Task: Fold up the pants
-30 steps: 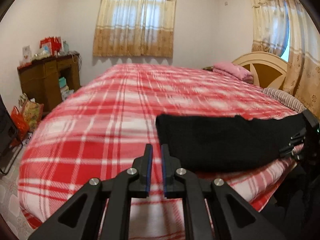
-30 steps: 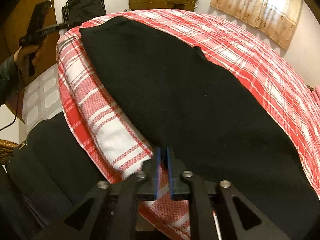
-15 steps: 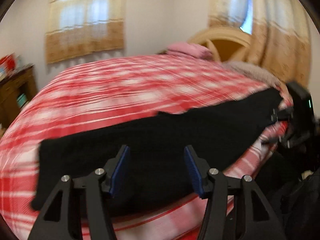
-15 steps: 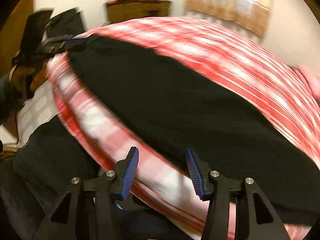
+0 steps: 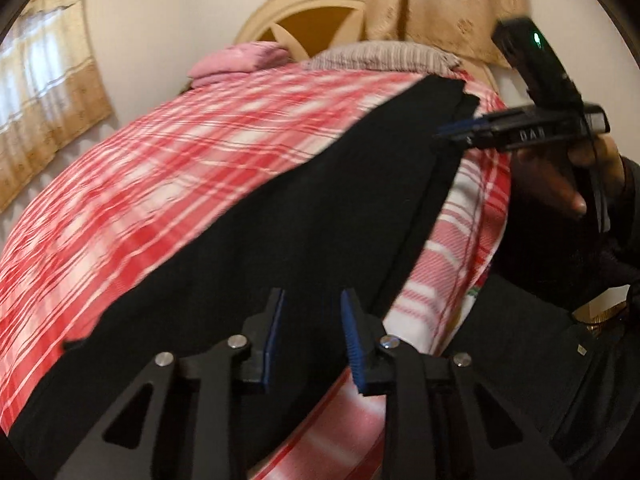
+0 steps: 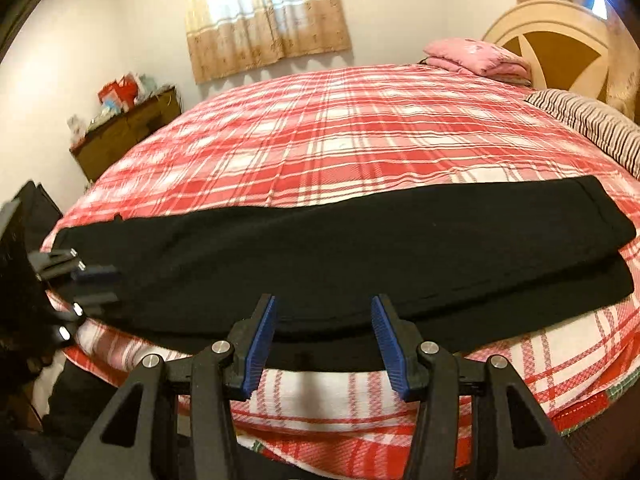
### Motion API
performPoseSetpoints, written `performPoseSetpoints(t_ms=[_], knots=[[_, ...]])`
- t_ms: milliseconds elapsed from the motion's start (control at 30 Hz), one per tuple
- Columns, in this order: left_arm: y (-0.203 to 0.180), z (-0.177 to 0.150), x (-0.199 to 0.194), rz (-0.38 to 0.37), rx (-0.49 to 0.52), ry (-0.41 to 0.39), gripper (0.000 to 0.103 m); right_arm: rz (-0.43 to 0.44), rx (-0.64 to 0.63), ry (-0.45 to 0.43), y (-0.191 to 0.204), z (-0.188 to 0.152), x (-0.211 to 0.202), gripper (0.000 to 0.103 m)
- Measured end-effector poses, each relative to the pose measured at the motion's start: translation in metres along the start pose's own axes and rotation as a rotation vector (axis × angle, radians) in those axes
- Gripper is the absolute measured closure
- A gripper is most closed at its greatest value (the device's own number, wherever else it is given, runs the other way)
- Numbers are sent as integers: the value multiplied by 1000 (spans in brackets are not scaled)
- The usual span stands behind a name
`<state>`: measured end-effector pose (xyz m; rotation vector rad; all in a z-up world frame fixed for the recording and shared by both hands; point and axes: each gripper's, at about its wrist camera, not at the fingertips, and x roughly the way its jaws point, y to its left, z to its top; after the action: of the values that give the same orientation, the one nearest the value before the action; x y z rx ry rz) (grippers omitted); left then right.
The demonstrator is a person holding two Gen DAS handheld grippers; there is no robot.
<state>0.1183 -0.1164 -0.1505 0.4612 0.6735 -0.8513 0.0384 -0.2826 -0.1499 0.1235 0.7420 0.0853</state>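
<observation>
Black pants [image 6: 320,256] lie folded lengthwise in a long strip along the near edge of the bed, leg on leg; they also show in the left wrist view [image 5: 304,224]. My right gripper [image 6: 324,320] is open and empty, just in front of the strip's near edge at its middle. My left gripper [image 5: 312,316] is open and empty above the pants near one end. It appears at the far left of the right wrist view [image 6: 92,276]. The right gripper shows at the upper right of the left wrist view [image 5: 460,130], by the pants' other end.
The bed has a red and white plaid blanket [image 6: 340,140]. A pink pillow [image 6: 476,58], a striped pillow [image 6: 592,124] and a round headboard [image 6: 560,36] are at the far right. A wooden dresser [image 6: 124,128] stands left by the wall.
Both grippers opened from shut. The left swung right toward the pants' far end and narrowed somewhat; the right turned to face the pants' long edge square on.
</observation>
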Motion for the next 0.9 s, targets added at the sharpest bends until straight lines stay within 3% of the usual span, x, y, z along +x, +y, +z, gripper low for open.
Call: performPoseSetpoints(t_ms=[233,600,667,733,900], knots=[[-17,1,29,-17,33,84,73,19,14,-18,-9,2,5,51],[-26,-7,26,-7,59,92,72,29,25,-9,-9,-7,10,50],[-27,-5,27,-4,48,94,76,31,23,-10,-9,-7,9,50],[-24,-1,29,11,47,93,90,34,28,-20,-11,-6,8,50],[-19,-1,25,-30,-4,91,93,29,48,-39,-18,-4,5,50]])
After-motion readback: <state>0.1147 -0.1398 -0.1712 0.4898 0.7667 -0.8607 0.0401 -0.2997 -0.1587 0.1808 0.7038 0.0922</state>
